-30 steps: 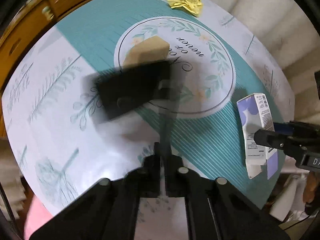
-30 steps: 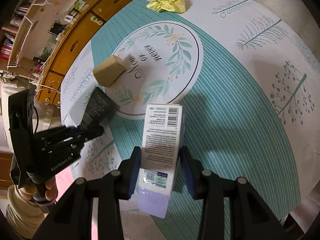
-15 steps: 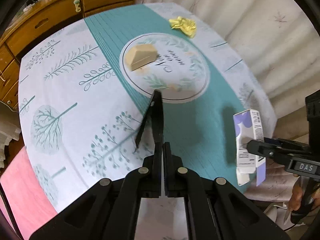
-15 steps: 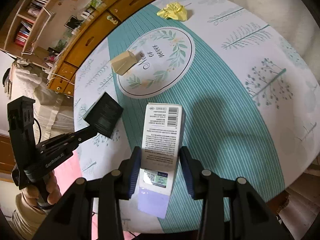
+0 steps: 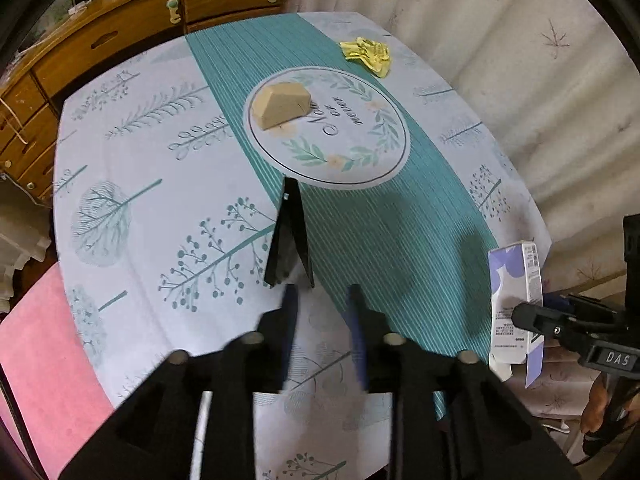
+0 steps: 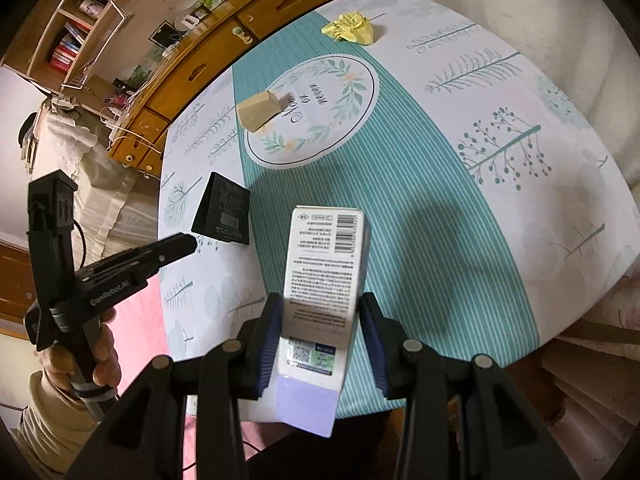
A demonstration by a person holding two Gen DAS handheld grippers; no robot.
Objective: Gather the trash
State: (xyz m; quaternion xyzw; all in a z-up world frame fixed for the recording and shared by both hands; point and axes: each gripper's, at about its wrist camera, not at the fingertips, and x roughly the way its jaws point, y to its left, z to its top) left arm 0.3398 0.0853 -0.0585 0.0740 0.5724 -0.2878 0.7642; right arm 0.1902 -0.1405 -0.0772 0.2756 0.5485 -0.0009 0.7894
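Right claw point(image 6: 322, 316) clamps the white carton point(image 6: 324, 280) lengthwise, barcode end forward; left claw point(image 5: 322, 296) gapes near the black packet point(image 5: 289, 236).

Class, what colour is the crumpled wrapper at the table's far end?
Yellow wrapper; clearest in the right wrist view.

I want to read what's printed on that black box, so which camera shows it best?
The right wrist view: there the black box shows its broad printed face with a barcode label, just ahead of the open left gripper. The left wrist view shows it nearly edge-on, a thin dark wedge without readable print.
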